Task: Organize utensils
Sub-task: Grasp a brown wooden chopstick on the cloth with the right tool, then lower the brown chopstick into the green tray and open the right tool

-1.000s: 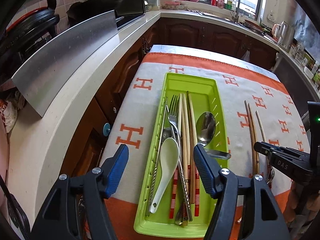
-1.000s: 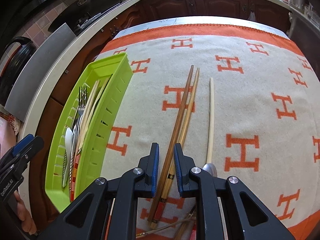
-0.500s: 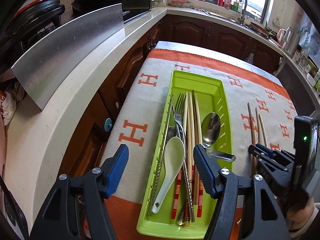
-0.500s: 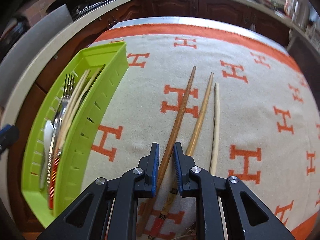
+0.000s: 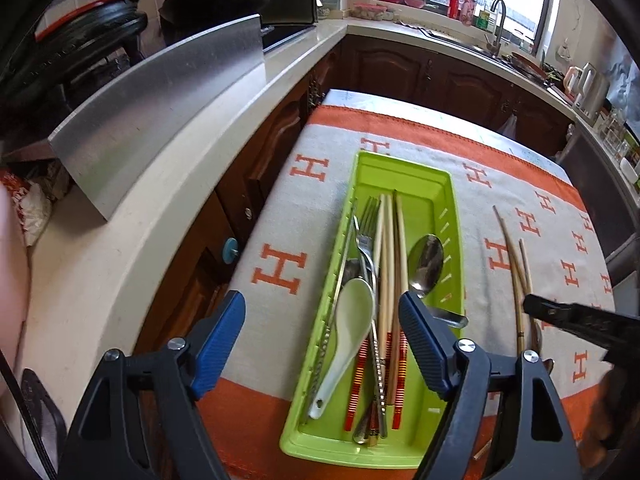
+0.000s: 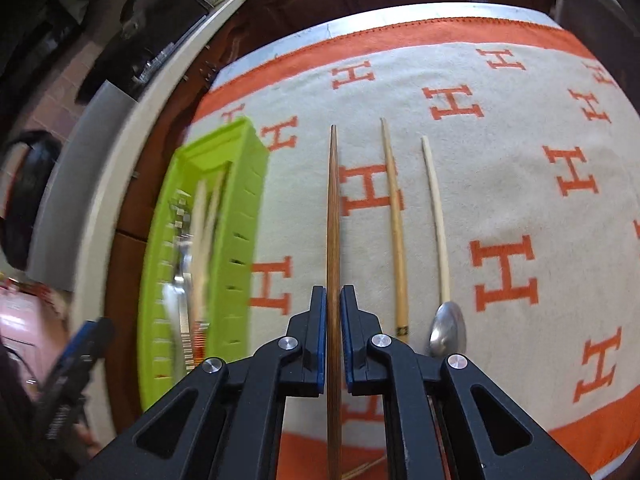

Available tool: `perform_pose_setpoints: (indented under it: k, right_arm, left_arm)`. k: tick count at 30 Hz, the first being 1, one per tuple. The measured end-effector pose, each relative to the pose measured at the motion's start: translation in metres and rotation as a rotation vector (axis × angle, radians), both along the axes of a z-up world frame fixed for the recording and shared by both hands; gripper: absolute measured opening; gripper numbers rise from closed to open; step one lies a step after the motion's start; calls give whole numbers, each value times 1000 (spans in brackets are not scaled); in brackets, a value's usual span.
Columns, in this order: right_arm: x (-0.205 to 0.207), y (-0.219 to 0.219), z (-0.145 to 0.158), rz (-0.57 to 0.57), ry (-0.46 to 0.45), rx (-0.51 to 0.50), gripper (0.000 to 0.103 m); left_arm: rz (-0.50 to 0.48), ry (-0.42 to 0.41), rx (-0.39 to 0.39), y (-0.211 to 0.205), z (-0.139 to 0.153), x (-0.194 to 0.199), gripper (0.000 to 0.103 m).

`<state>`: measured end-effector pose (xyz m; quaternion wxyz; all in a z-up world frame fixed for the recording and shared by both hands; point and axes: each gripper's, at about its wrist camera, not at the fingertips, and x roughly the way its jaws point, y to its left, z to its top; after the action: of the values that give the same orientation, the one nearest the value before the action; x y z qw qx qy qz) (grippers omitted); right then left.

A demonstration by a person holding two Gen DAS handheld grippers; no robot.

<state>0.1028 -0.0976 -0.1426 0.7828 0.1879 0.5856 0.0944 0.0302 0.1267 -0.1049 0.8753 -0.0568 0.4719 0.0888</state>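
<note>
The right claw is gripping the dark chopstick, its pads pressing both sides; the stick is running straight ahead between the fingers; to its right a tan chopstick, a pale one and a spoon are lying on the cloth; the tray is sitting left of it; the left claw is hanging wide apart, holding nothing, over the tray's near end.
</note>
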Motion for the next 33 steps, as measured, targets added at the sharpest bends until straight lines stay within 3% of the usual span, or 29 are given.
perform_pose_setpoints:
  k: [6,13,14,16,18,24,33]
  right_arm:
    - [-3,23,44,58,1,125,6]
    - [1,75,77,147,-34,138,8]
    - [2,83,80,163,-45,129,11]
    - [2,91,84,164,-63,117,26]
    - [1,95,86,163,-67,123,30]
    - [-2,80,76,173,-66,104,30]
    - [-16,28,69,164,-108,4,30]
  left_arm:
    - [69,-28,38,16,15,-4,86]
    - [134,-32,55,34,22,-11,86]
    - [139,-32,57,35,22,-11,86]
    - [151,-31,58,38,23,-13,86]
    - [158,-33,56,41,24,-14,86]
    - [162,-13,54,40,20,-12,86]
    - [93,19,63,10,11,-2,86]
